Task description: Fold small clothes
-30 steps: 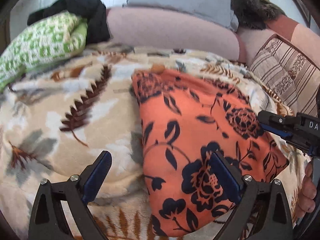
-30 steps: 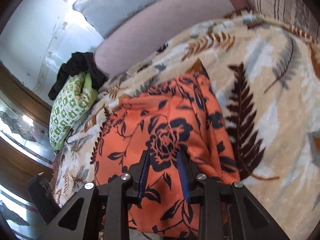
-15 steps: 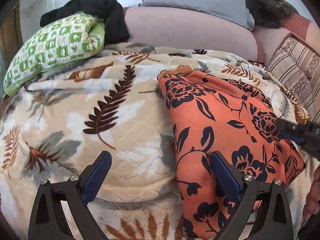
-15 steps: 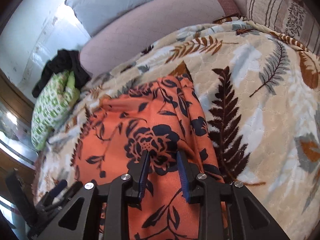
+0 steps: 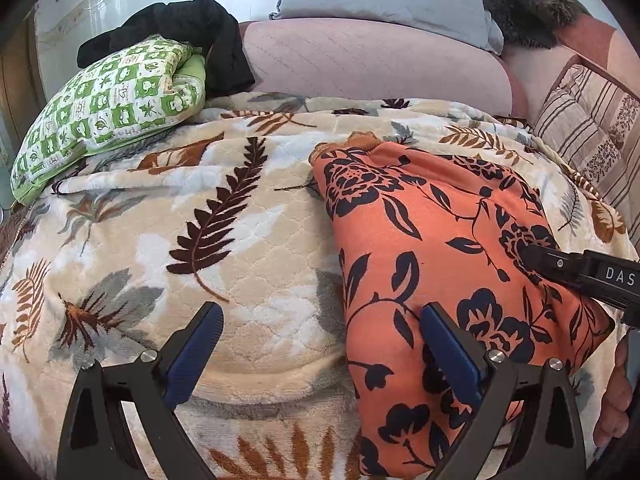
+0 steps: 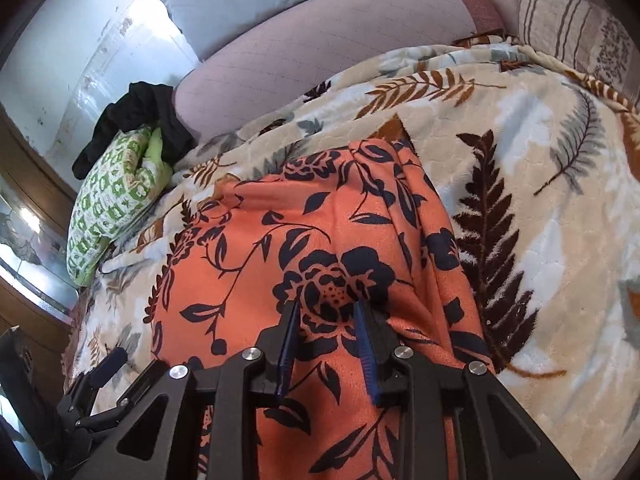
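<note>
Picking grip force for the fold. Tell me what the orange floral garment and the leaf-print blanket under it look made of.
Orange floral garment: thin, matte knit or woven cloth; it drapes in soft creases.
Leaf-print blanket: plush fleece, likely synthetic; fuzzy nap with embossed quilt lines.
</note>
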Demonstrator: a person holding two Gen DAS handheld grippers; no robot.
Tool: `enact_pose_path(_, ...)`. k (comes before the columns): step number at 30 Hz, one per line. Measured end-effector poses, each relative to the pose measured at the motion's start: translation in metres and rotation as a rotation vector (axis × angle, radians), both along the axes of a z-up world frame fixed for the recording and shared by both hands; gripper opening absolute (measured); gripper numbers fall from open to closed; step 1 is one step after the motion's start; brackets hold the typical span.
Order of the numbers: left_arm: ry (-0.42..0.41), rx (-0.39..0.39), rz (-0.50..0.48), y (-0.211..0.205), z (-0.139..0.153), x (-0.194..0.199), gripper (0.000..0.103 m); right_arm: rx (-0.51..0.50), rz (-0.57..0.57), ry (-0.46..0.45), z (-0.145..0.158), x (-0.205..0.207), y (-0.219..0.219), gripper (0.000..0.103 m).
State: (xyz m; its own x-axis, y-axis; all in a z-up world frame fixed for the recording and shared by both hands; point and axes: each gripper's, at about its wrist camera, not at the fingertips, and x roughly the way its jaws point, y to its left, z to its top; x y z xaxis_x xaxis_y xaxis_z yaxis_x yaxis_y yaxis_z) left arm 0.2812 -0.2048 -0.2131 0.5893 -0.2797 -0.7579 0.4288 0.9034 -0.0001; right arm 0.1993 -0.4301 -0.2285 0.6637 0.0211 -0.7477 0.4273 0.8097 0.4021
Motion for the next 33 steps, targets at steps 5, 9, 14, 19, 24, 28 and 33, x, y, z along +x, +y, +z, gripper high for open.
enact_pose_path(5, 0.001, -0.001, 0.002, 0.0, -0.001, 0.0, 0.1, 0.028, -0.01, -0.03, 0.004, -0.004, -0.003, 0.031)
enact_pose_path(9, 0.0, 0.0, 0.001, -0.001, -0.001, 0.0, 0.1, 0.012, -0.003, -0.07, 0.012, -0.005, 0.001, 0.032)
enact_pose_path(14, 0.002, 0.001, -0.003, -0.001, -0.002, 0.001, 0.1, 0.006, 0.001, -0.004, 0.001, 0.004, 0.004, 0.032)
enact_pose_path(19, 0.001, 0.002, -0.002, -0.002, -0.003, 0.001, 0.1, -0.07, 0.021, 0.024, 0.001, 0.007, 0.013, 0.032)
enact_pose_path(24, 0.0, -0.002, -0.001, -0.002, -0.002, 0.001, 0.1, -0.059, 0.015, 0.0, 0.007, -0.001, 0.012, 0.032)
enact_pose_path(28, -0.005, -0.002, -0.001, -0.003, -0.001, 0.0, 0.1, -0.046, 0.004, -0.068, 0.018, -0.008, 0.007, 0.032)
enact_pose_path(33, -0.009, -0.002, 0.0, -0.003, 0.0, 0.0, 0.1, -0.076, -0.005, -0.127, 0.032, -0.014, 0.007, 0.036)
